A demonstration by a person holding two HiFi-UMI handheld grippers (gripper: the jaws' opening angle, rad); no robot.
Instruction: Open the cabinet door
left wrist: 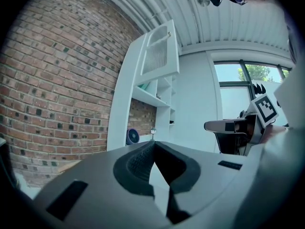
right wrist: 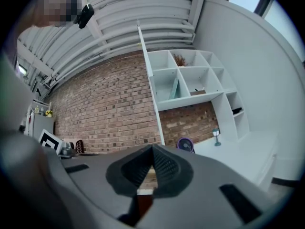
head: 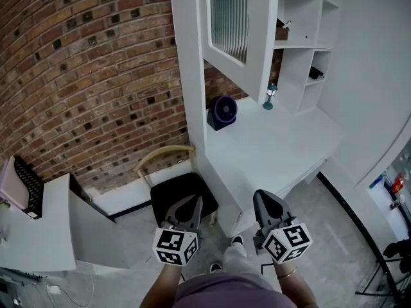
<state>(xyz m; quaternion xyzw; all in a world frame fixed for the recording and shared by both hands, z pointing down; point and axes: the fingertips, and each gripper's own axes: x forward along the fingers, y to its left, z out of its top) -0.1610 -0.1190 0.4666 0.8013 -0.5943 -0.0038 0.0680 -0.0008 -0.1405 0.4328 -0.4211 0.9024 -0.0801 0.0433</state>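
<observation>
The white cabinet's ribbed-glass door (head: 231, 24) stands swung outward above the white desk (head: 276, 146). The door (left wrist: 159, 56) is also in the left gripper view, and it shows edge-on as a thin white door (right wrist: 145, 56) in the right gripper view, beside open cubbies. Both grippers are low, near my body and well short of the cabinet. My left gripper (head: 191, 204) (left wrist: 152, 144) is shut with nothing in it. The right gripper (head: 264, 197) (right wrist: 152, 149) is shut and empty too. Both point level toward the cabinet.
A small dark fan (head: 223, 111) and a little lantern (head: 270, 97) stand on the desk. A black-seated chair (head: 183, 194) with a curved wooden back sits by the brick wall (head: 90, 76) under my left gripper. A white table (head: 38, 230) is at the left.
</observation>
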